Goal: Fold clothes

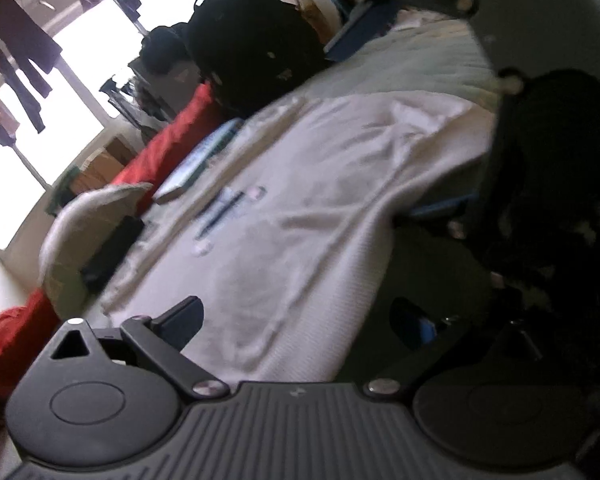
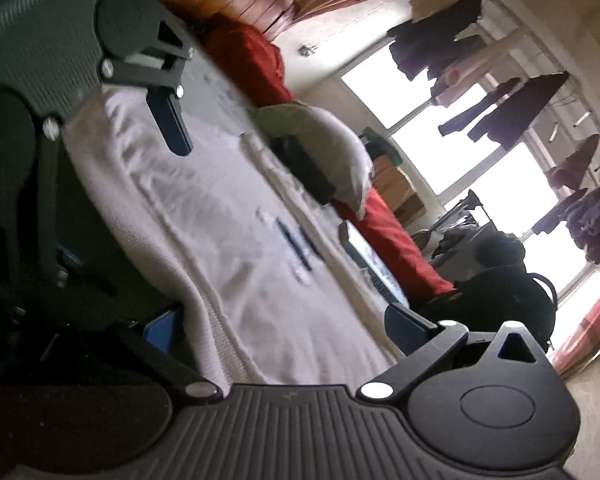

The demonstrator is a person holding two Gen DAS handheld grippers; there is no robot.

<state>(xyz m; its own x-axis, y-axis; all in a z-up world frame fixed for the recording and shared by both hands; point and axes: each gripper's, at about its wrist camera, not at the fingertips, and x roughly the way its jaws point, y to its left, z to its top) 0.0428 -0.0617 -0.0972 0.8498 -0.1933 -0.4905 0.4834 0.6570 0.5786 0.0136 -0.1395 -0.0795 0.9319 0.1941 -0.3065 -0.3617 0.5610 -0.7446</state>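
- No legible writing is found; a dark blue print [image 1: 220,210] with pale marks is seen on the white garment [image 1: 300,208], too blurred to be read.
- The white garment is spread flat on the bed [image 1: 420,64], over a pale green cover; the far edge of the garment lies near a red cushion [image 1: 168,148].
- The left hand-held gripper [image 1: 296,320] is held low over the near hem of the garment, which extends from its fingers toward 12 o'clock. Its jaws are spread wide, with nothing seen between them; the finger at 3 o'clock is in shadow and only partly made out.
- In the right wrist view, the right hand-held gripper [image 2: 284,328] is likewise spread, released, with the garment lying between and beyond its fingers toward 11 o'clock.
- The left hand-held gripper is seen in that view at 10 o'clock, its dark finger over the garment's far end.
- A book-like object [image 1: 200,160] lies beside the garment, against the red cushion.
- A grey pillow [image 1: 84,224] is noted at 9 o'clock in the left wrist view.
- Dark clothes [image 2: 512,108] hang before a bright window [image 2: 420,92].
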